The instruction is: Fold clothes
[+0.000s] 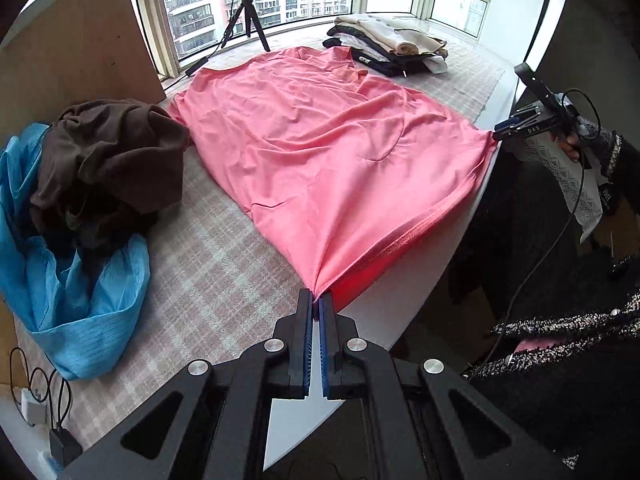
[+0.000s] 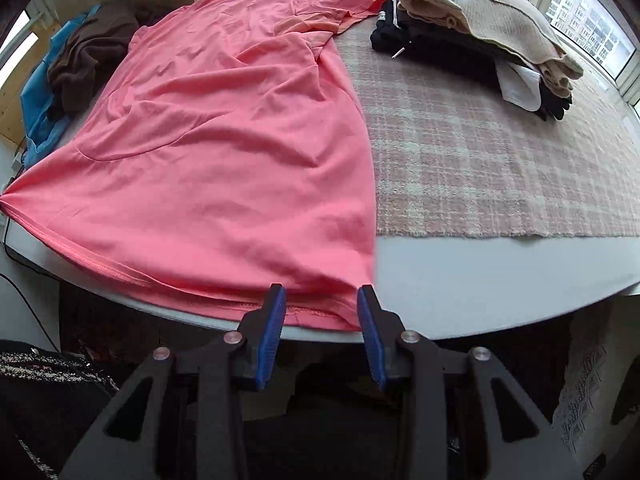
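Left wrist view shows our left gripper (image 1: 318, 304) clamped on the shirt's (image 1: 320, 140) near hem corner, while our right gripper (image 2: 322, 300) straddles the other corner, unclosed.

blue garment (image 1: 60, 264) cut off left, partly buried
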### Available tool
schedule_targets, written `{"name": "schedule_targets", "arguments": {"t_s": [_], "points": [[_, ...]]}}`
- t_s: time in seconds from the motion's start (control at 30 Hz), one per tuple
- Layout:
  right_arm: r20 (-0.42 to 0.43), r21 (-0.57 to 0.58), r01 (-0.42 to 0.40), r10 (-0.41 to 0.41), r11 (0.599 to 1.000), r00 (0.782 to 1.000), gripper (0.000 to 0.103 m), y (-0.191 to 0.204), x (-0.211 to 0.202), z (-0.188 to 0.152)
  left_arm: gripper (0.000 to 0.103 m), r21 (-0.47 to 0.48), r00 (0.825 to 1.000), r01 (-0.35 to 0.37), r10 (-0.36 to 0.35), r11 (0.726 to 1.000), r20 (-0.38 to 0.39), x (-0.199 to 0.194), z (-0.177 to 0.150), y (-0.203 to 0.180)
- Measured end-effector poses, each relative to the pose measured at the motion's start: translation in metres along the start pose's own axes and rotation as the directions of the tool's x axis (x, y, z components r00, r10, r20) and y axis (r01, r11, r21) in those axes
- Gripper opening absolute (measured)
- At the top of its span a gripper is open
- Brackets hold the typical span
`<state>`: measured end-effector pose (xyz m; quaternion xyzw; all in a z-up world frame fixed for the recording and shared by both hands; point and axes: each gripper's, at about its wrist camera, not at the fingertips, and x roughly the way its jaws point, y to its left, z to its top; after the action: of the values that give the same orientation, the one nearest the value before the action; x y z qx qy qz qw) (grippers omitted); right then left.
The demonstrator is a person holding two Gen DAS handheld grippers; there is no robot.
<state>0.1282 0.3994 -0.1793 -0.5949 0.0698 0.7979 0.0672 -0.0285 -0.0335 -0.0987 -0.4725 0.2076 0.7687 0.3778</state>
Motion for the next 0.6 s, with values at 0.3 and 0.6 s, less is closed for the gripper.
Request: {"name": "schedule_targets", "arguments": {"t_s": [0.3,0.6], "points": [[-0.009,-0.013,-0.003,0.003,1.000,1.000,0.037,0.000,0.020,-0.012,0.002,0.026,0.998,0.024,-0.022,0.999,-0.067,0.012,-0.005,-0.012],[0.156,0.125,-0.040,0.020,0.991,0.988,0.001,-0.028,-0.030,-0.007,0.002,-0.084,0.996,0.057,-0.062,0.995,-0.061,0.009,-0.014,-0.012]]}}
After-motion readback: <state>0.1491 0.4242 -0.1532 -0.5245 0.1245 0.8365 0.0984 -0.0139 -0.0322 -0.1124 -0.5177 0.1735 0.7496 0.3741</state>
